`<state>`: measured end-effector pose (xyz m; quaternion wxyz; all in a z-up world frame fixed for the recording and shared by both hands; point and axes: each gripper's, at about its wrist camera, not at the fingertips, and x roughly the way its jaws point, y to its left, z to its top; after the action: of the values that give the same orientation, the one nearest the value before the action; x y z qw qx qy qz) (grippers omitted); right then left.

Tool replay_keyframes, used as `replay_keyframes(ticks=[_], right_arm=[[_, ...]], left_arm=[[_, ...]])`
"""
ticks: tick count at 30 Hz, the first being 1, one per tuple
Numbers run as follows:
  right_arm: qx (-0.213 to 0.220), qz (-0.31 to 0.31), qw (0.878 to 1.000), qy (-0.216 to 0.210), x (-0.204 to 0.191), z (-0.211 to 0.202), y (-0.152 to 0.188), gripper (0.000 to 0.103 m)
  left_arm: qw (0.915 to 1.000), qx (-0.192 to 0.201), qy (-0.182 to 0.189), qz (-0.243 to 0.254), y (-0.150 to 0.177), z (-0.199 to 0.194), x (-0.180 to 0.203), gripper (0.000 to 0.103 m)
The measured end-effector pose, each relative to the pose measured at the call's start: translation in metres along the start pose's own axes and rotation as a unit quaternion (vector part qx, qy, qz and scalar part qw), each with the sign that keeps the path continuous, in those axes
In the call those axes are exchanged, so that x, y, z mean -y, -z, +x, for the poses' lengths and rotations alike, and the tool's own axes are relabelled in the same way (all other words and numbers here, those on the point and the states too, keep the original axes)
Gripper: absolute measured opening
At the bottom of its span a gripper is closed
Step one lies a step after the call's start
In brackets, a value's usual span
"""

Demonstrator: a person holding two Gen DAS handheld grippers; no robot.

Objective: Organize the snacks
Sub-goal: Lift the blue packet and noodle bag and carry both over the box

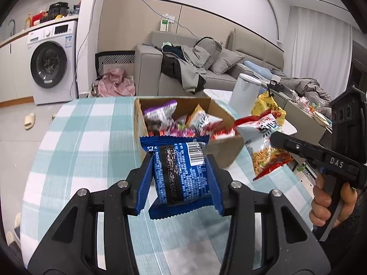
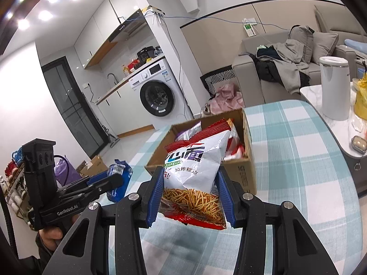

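My left gripper (image 1: 181,160) is shut on a blue snack packet (image 1: 181,174) and holds it above the checked tablecloth, just in front of the cardboard box (image 1: 227,153). The box holds several snack bags. My right gripper (image 2: 189,176) is shut on a white and red bag of fried noodle snack (image 2: 195,171), held above the table in front of the same box (image 2: 248,171). In the left wrist view the right gripper (image 1: 275,137) with its bag (image 1: 263,149) is at the right of the box. In the right wrist view the left gripper (image 2: 117,178) and blue packet (image 2: 119,178) are at the left.
The table has a teal and white checked cloth (image 1: 80,149). A white cylindrical kettle (image 2: 335,87) and a yellow bag (image 2: 361,100) stand on a marble side table beyond it. A grey sofa with clothes (image 1: 190,66) and a washing machine (image 1: 52,61) are in the background.
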<state>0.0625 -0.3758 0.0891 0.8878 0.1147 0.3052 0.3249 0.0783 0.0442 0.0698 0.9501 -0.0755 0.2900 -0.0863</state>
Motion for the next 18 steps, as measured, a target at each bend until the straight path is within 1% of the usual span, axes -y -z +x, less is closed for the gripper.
replay_keyframes(ticks=[9, 18], right_arm=[[0.026, -0.001, 1.000, 0.013, 0.002, -0.003, -0.029, 0.046], [0.033, 0.020, 0.999, 0.018, 0.016, 0.008, -0.055, 0.046]], left_arm=[[0.9998, 0.020, -0.005, 0.008, -0.037, 0.015, 0.002, 0.042], [0.9995, 0.029, -0.012, 0.007, -0.064, 0.044, -0.008, 0.042]])
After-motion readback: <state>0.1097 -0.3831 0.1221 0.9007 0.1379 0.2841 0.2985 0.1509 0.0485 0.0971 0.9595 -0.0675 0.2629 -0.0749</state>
